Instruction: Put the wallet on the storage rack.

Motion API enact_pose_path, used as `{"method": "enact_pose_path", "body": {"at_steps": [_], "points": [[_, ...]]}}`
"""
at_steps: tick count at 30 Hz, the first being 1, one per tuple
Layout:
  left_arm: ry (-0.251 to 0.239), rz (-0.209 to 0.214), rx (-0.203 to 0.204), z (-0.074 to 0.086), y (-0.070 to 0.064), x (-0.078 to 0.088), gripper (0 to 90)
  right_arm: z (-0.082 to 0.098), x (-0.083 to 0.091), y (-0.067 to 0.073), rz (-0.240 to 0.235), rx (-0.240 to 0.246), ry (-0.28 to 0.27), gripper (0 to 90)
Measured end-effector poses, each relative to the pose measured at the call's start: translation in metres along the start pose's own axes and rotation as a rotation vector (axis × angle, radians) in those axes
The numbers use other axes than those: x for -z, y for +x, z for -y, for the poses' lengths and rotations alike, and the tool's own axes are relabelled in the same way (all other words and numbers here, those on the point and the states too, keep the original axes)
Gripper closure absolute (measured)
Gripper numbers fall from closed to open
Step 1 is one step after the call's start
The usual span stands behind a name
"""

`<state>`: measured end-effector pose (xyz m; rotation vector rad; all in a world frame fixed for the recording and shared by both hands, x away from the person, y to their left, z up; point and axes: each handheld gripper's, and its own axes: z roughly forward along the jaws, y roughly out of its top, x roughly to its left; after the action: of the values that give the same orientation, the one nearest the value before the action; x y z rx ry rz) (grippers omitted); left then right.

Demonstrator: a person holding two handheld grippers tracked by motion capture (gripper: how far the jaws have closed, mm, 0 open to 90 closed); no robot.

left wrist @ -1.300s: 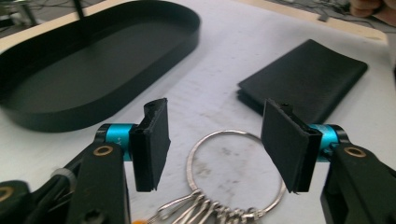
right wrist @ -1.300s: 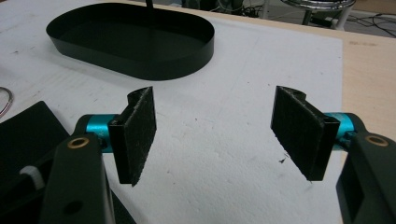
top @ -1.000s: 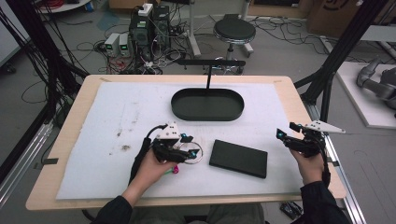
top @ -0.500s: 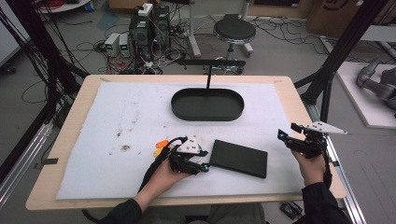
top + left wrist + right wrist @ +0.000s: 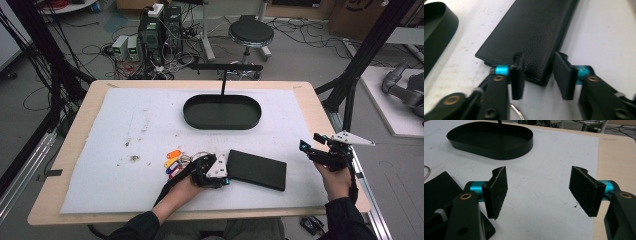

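On the white felt mat (image 5: 150, 120) that covers the wooden table (image 5: 320, 105), a flat black leather wallet (image 5: 257, 169) lies near the front edge, a little right of centre. The left gripper (image 5: 539, 75) sits at the wallet's near-left corner; in the left gripper view its two black jaws are spread apart with that corner of the wallet between them, one pad over the grained top face and the other just beside the wallet's edge, neither pressed in. From above, the left hand (image 5: 182, 187) comes in from the near edge. Just left of that gripper lies a bunch of keys with orange, blue, yellow and red plastic tags (image 5: 172, 161) on a metal ring.

Farther back, at the centre of the mat, stands a black oval metal tray (image 5: 222, 112) with a thin upright post (image 5: 223, 85) rising at its far rim.

At the right edge of the table the right hand (image 5: 336, 179) holds the right gripper (image 5: 539, 187), well apart from the wallet. Its jaws stand wide open over bare mat, gripping nothing.
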<state>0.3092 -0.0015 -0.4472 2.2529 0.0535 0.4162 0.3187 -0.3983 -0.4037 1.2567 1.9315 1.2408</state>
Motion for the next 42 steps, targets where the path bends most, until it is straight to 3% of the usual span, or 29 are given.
{"method": "enact_pose_path", "body": {"at_steps": [7,9,11,13,14,22,26,29,31,34,38,39,42], "points": [[0.001,-0.004,-0.011,-0.002,-0.003,0.001,74.6,-0.001,-0.001,0.004,-0.017,0.01,0.002,31.6],[-0.004,0.0,0.002,-0.002,-0.002,0.002,76.8,-0.001,-0.001,0.004,-0.026,0.013,-0.003,31.6],[-0.01,0.013,0.038,-0.003,0.001,0.004,77.6,-0.001,0.0,0.005,-0.042,0.013,-0.006,31.8],[-0.013,0.015,0.046,-0.004,0.002,0.004,77.8,-0.001,0.0,0.005,-0.049,0.016,-0.009,32.2],[-0.035,0.023,0.08,-0.006,0.006,0.007,78.4,-0.001,0.001,0.004,-0.064,0.02,-0.012,32.5],[-0.089,0.025,0.16,-0.013,0.019,0.017,79.7,0.0,0.004,0.002,-0.128,0.011,-0.031,32.4],[-0.139,0.02,0.227,-0.017,0.031,0.02,79.8,0.0,0.004,0.002,-0.163,0.02,-0.042,32.0],[-0.156,0.006,0.259,-0.021,0.039,0.02,79.9,-0.001,0.004,0.002,-0.234,0.029,-0.052,30.5],[-0.179,0.003,0.313,-0.024,0.048,0.02,79.9,-0.001,0.003,0.004,-0.271,0.05,-0.053,30.4],[-0.198,-0.009,0.36,-0.027,0.055,0.019,79.9,-0.001,0.003,0.007,-0.326,0.077,-0.059,30.2],[-0.21,-0.017,0.391,-0.028,0.061,0.017,80.0,-0.002,0.002,0.01,-0.374,0.098,-0.064,29.7],[-0.215,-0.013,0.406,-0.029,0.064,0.017,80.0,-0.002,0.001,0.011,-0.402,0.112,-0.058,29.8],[-0.247,-0.019,0.435,-0.028,0.069,0.014,79.9,-0.001,-0.003,0.014,-0.426,0.126,-0.027,31.8]]}}
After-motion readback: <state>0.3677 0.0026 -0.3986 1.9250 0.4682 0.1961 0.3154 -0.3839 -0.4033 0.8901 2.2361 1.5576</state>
